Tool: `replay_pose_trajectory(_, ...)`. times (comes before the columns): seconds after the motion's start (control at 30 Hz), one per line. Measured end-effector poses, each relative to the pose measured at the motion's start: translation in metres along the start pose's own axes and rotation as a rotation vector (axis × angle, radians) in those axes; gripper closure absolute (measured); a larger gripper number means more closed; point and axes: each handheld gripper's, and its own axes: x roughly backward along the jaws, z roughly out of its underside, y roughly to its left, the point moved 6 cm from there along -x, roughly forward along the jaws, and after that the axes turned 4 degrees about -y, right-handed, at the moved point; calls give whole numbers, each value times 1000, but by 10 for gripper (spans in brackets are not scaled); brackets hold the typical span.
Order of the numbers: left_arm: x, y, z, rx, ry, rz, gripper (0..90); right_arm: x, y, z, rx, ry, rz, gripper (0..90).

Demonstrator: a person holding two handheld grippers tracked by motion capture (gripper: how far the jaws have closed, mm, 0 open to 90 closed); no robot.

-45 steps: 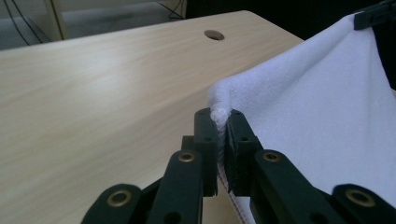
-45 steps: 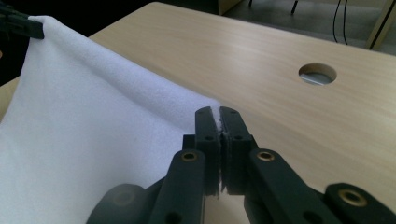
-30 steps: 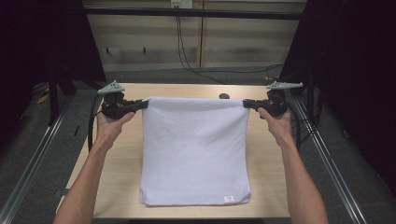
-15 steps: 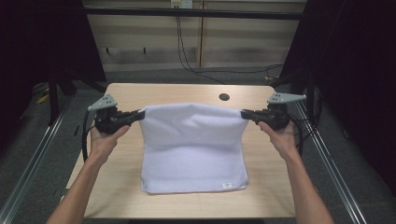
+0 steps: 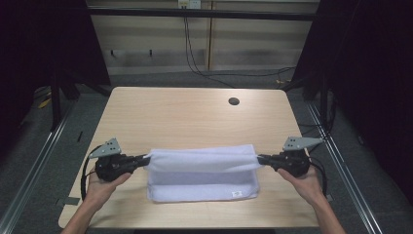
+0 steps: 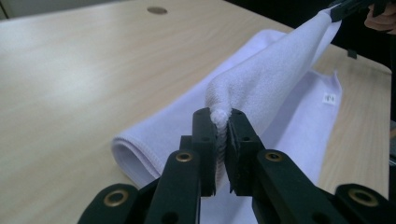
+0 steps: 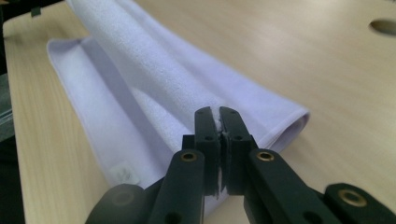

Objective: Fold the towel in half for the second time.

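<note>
1. Two grippers on one white towel: left gripper pinches the left corner of the top edge, right gripper pinches the right corner, jaws nearly closed on cloth on both.
2. Left gripper view: bunched corner sits squeezed between the pads; left jaws have just been easing open a little, cloth between them and gripped.
3. Step looks like a fold in half, far edge carried over toward the near edge.
4. To do it well: keep both corners level and taut, lower together, line up the held edge with the near hem before letting go, otherwise skewed fold.
5. Towel lies on the near half of the wooden table, lower layer flat, upper layer lifted as a ridge between the grippers.
6. Look: plain white terry, stitched hem, small tag near the right front corner, rounded fold at the back.
</note>
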Motion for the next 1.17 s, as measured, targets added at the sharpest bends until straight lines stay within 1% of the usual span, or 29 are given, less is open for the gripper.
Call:
replay_pose_trajectory(0.07, 1, -5, 12, -6, 41, 10, 818, -3, 6, 12, -3, 29, -9, 873)
replay_pose_trajectory(0.13, 3, -11, 23, -5, 63, 21, 810, -5, 13, 23, 2, 67, -19, 867)
replay_pose_trajectory(0.2, 6, -19, 34, -8, 81, 31, 800, -6, 21, 35, -1, 100, -45, 858)
replay_pose_trajectory(0.23, 7, -22, 39, -14, 95, 51, 789, -7, 25, 41, 1, 120, -56, 844)
replay_pose_trajectory(0.27, 7, -27, 45, -19, 127, 68, 769, -7, 30, 47, 2, 146, -70, 812)
replay_pose_trajectory(0.3, 8, -32, 51, -42, 173, 85, 732, -7, 33, 53, 1, 169, -80, 790)
replay_pose_trajectory(0.33, 8, -36, 54, -49, 182, 100, 688, -6, 36, 58, 0, 186, -80, 764)
replay_pose_trajectory(0.37, 8, -40, 58, -44, 191, 113, 682, -5, 38, 63, -13, 193, -88, 729)
replay_pose_trajectory(0.4, 9, -42, 62, -45, 217, 120, 671, -4, 39, 67, -35, 193, -90, 710)
replay_pose_trajectory(0.43, 9, -44, 65, -43, 227, 123, 661, -3, 41, 72, -48, 193, -96, 702)
replay_pose_trajectory(0.5, 11, -47, 69, -37, 244, 149, 642, -2, 43, 81, -64, 218, -99, 662)
replay_pose_trajectory(0.57, 10, -47, 73, -28, 270, 136, 615, -3, 43, 84, -68, 235, -95, 638)
replay_pose_trajectory(0.6, 9, -46, 72, -39, 260, 101, 594, -3, 43, 83, -68, 228, -90, 625)
replay_pose_trajectory(0.63, 11, -46, 70, -55, 246, 76, 567, -2, 41, 79, -74, 204, -83, 611)
replay_pose_trajectory(0.67, 16, -44, 62, -40, 188, 73, 521, -1, 40, 76, -80, 178, -83, 596)
replay_pose_trajectory(0.73, 23, -37, 49, 27, 85, 68, 457, 4, 39, 65, -108, 81, -71, 571)
replay_pose_trajectory(0.77, 25, -31, 44, 54, 44, 44, 421, 7, 37, 61, -112, 40, -47, 540)
replay_pose_trajectory(0.8, 26, -23, 41, 71, 18, -3, 413, 11, 35, 56, -126, -5, -28, 526)
replay_pose_trajectory(0.83, 25, -15, 38, 65, -1, -33, 388, 14, 32, 52, -136, -53, -5, 522)
replay_pose_trajectory(0.87, 21, -5, 37, 29, -1, -74, 373, 18, 28, 48, -145, -94, 29, 522)
replay_pose_trajectory(0.9, 18, 7, 38, 14, 25, -157, 380, 22, 24, 45, -156, -131, 49, 525)
replay_pose_trajectory(0.93, 16, 14, 40, 85, 15, -161, 348, 26, 18, 43, -164, -160, 84, 513)
replay_pose_trajectory(0.97, 16, 18, 42, 152, 5, -130, 313, 29, 12, 40, -180, -188, 117, 488)
replay_pose_trajectory(1.0, 18, 21, 45, 171, 13, -155, 320, 32, 7, 40, -197, -203, 122, 487)
replay_pose_trajectory(1.03, 22, 22, 46, 156, -5, -187, 316, 33, 1, 41, -209, -213, 126, 483)
replay_pose_trajectory(1.07, 24, 23, 47, 158, -16, -201, 316, 34, -4, 44, -225, -219, 143, 463)
replay_pose_trajectory(1.1, 26, 25, 47, 182, -23, -191, 313, 35, -8, 46, -242, -219, 153, 438)
replay_pose_trajectory(1.13, 26, 25, 46, 197, -30, -175, 283, 35, -13, 48, -260, -217, 152, 436)
replay_pose_trajectory(1.17, 25, 25, 47, 196, -25, -176, 267, 36, -16, 50, -255, -214, 172, 426)
